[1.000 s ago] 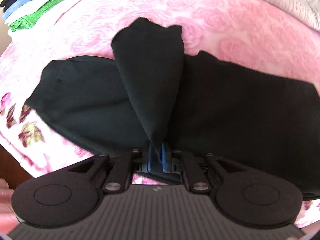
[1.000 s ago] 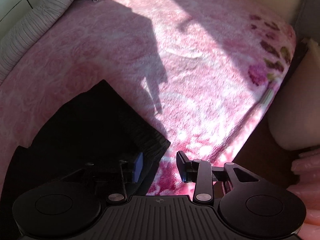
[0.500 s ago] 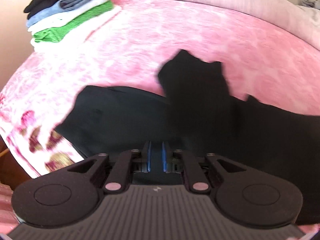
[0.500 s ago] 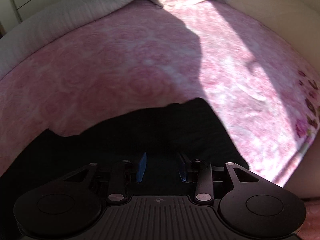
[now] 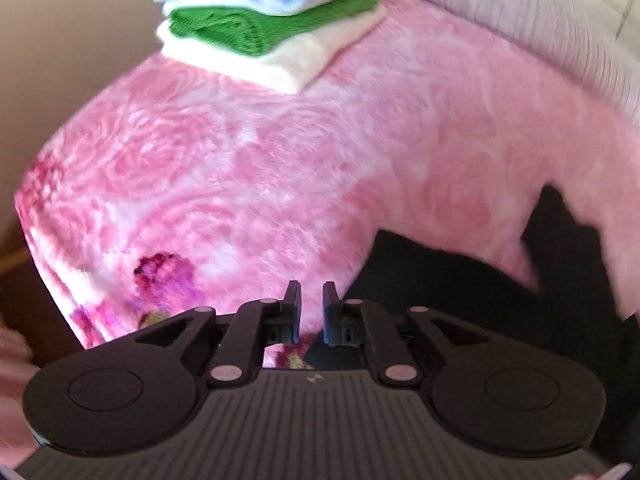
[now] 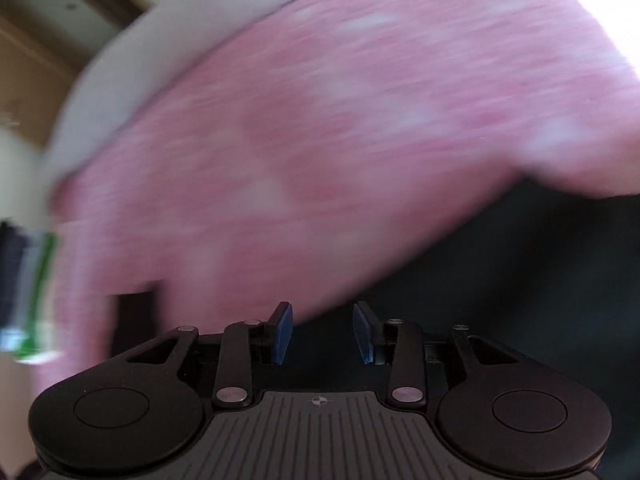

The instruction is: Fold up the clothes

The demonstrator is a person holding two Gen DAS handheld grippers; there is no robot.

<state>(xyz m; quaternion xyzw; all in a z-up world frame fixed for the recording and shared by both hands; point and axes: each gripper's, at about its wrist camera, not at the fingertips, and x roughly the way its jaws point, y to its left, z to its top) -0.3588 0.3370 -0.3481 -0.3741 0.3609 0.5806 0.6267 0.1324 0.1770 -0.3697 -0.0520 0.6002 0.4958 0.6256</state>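
Observation:
A black garment (image 5: 460, 292) lies flat on the pink floral blanket (image 5: 280, 160), at the lower right of the left wrist view. My left gripper (image 5: 312, 308) hovers over the blanket just left of the garment's edge. Its jaws are almost together and only blanket shows in the narrow gap. The right wrist view is badly blurred. There my right gripper (image 6: 324, 332) stands about half open over the edge of the black garment (image 6: 520, 280), with nothing between its blue pads (image 6: 282, 332).
A stack of folded clothes (image 5: 272, 28), cream, green, white and grey, sits at the far corner of the bed. It also shows as a smear, the blurred stack (image 6: 32, 292). A striped white bolster (image 5: 540, 32) runs along the back. The bed's edge (image 5: 40, 240) drops off at left.
The left gripper held a raised fold of black cloth; that fold now lies down and the gripper has swung left, off the garment. The right gripper swept leftwards across the garment.

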